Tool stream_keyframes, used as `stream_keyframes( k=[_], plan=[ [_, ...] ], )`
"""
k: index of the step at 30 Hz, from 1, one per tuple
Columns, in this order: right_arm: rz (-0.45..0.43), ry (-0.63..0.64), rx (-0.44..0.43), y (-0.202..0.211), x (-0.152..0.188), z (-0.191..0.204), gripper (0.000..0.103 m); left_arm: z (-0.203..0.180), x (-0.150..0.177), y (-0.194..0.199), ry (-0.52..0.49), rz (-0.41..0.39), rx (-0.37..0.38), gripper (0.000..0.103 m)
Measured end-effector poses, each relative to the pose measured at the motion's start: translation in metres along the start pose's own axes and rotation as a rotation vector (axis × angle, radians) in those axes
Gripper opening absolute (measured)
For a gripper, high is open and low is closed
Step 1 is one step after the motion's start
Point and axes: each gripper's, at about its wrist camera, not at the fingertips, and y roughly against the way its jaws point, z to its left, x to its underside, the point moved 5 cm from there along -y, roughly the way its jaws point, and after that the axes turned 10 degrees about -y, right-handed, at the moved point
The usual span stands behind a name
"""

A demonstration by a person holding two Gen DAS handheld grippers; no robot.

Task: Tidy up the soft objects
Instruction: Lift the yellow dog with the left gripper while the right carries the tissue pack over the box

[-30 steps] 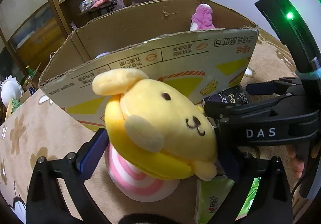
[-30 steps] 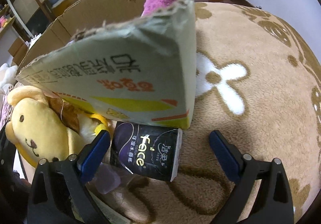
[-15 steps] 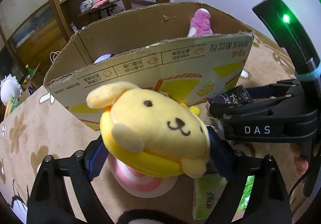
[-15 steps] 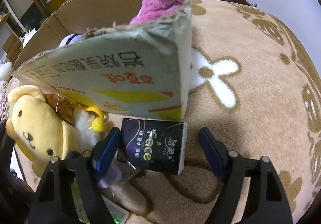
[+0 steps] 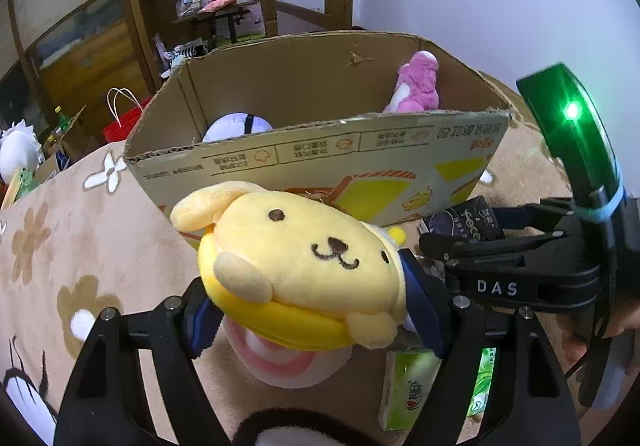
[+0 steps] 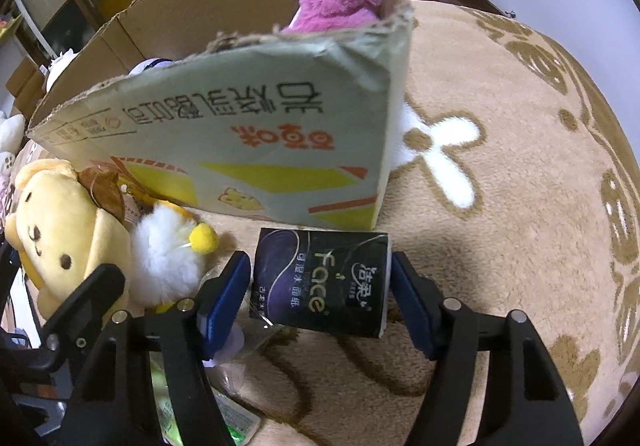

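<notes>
My left gripper [image 5: 308, 310] is shut on a yellow dog plush [image 5: 300, 266] and holds it up in front of the cardboard box [image 5: 320, 154]. The plush also shows at the left of the right wrist view [image 6: 68, 238]. The box holds a pink plush [image 5: 416, 88] and a white plush [image 5: 236, 128]. My right gripper [image 6: 320, 298] is open, its blue pads on either side of a dark tissue pack [image 6: 320, 282] that lies on the carpet by the box's corner. The pads stand close to the pack; contact is unclear.
A pink-and-white striped soft object [image 5: 292, 362] and a green tissue pack [image 5: 408, 386] lie on the beige flower carpet [image 6: 500, 166] under my left gripper. Shelves and a red bag [image 5: 124, 122] stand beyond the box.
My left gripper has lifted the yellow plush higher, toward the box's rim. My right gripper has moved in around the dark tissue pack and its jaws have narrowed.
</notes>
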Motion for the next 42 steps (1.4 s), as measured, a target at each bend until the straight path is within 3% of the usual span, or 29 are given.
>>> stream_keyframes(
  k=[7,14,24,30,42],
  plan=[
    [0.005,0.019,0.035,-0.001,-0.001,0.006,0.070,0.012,0.003,0.011,0.040,-0.019,-0.013,0.078],
    [-0.024,0.009,-0.011,0.016,0.002,0.000,0.069,0.023,0.003,0.023,0.091,-0.045,0.002,0.078],
    [-0.090,-0.031,-0.082,0.042,0.003,-0.016,0.069,0.031,0.002,0.040,0.102,-0.087,-0.053,0.078],
    [-0.164,-0.039,-0.122,0.058,0.009,-0.034,0.069,0.037,0.000,0.059,0.102,-0.122,-0.102,0.078],
    [-0.380,0.002,-0.178,0.126,0.009,-0.031,0.069,0.046,-0.010,0.107,0.085,-0.259,-0.181,0.078]
  ],
)
